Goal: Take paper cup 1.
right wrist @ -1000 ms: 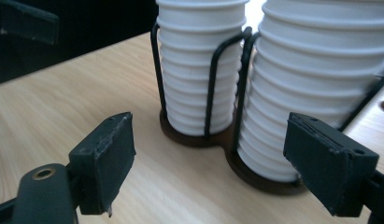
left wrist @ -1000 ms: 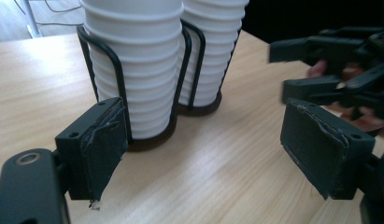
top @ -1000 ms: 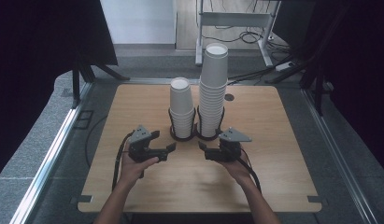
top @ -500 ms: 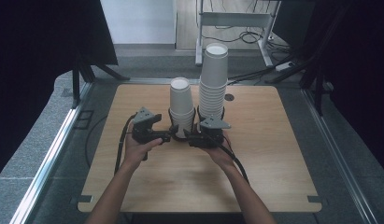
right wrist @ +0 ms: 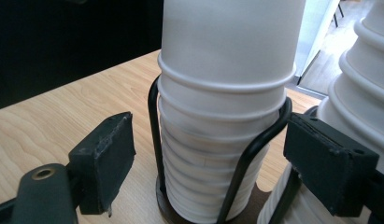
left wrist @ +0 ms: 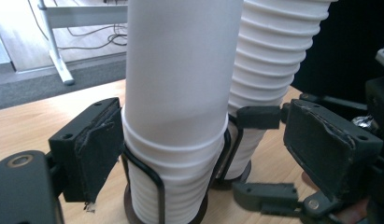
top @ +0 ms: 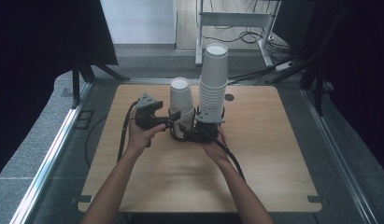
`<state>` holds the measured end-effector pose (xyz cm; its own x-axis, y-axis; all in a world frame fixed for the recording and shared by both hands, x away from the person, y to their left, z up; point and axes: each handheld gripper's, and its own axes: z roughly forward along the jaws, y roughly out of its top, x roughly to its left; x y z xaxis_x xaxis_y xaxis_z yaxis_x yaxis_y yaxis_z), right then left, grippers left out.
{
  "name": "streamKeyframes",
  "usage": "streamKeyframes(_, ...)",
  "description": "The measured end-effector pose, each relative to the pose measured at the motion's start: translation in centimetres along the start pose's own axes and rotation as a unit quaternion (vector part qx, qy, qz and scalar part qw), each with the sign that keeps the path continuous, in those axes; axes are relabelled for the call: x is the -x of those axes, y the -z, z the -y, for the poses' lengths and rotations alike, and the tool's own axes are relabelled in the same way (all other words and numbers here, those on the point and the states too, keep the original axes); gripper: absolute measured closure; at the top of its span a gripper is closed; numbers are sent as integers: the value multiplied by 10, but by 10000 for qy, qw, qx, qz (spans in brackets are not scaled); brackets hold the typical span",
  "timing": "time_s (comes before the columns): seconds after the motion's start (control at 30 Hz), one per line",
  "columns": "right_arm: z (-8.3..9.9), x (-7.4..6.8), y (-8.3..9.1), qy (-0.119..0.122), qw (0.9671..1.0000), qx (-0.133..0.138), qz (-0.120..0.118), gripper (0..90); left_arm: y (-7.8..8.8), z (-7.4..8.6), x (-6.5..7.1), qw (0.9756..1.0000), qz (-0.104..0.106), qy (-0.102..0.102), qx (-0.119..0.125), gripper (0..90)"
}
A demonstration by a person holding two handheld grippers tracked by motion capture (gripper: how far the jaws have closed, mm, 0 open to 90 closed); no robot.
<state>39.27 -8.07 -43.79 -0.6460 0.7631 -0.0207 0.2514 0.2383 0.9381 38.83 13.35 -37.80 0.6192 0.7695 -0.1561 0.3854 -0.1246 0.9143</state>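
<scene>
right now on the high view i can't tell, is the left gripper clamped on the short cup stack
observer: no. In the left gripper view the short cup stack stands between the left gripper's jaws, which have just been opening, and one pad is well clear of it.
operator: and the right one
observer: the right gripper straddles the same stack with both pads apart from it, outside the black wire holder.

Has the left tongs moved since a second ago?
Yes. The left tongs have shifted right and away from the person, closing on the short cup stack; earlier they sat left of it.
</scene>
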Motion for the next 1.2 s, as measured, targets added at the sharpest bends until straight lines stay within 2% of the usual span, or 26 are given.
streamKeyframes(0.03,0,0,-2,-43,10000,2,-18,168,-4,-1,1,9999,-42,-98,-36,122)
streamKeyframes(0.13,0,-1,-6,-61,10000,-16,5,169,-8,-3,2,9998,-71,-150,-96,114)
streamKeyframes(0.17,0,0,-7,0,10000,5,16,169,-11,-3,1,9998,-91,-147,-111,112)
streamKeyframes(0.27,-1,0,-11,-35,10000,16,25,165,-16,-6,0,9997,-156,-144,-92,106)
streamKeyframes(0.3,-1,-1,-12,-38,10000,9,81,163,-17,-7,-1,9997,-171,-129,-89,74)
streamKeyframes(0.47,-4,-1,-14,-97,9998,48,157,163,-24,-11,-6,9998,-174,-63,-59,49)
streamKeyframes(0.53,-5,-3,-15,-48,9998,12,205,160,-27,-12,-8,9998,-185,-92,-41,40)
streamKeyframes(0.63,-7,-3,-16,-119,9996,-10,253,162,-33,-12,-10,9998,-144,-103,-100,31)
streamKeyframes(0.87,-5,-7,-18,-3,9992,36,391,163,-47,-8,-14,9996,-250,-78,-100,34)
streamKeyframes(0.97,-5,-7,-19,57,9991,63,417,173,-50,-8,-13,9997,-202,-96,-73,34)
streamKeyframes(1.2,-5,-8,-19,76,9993,86,346,207,-57,-11,-12,9996,-174,-173,-152,28)
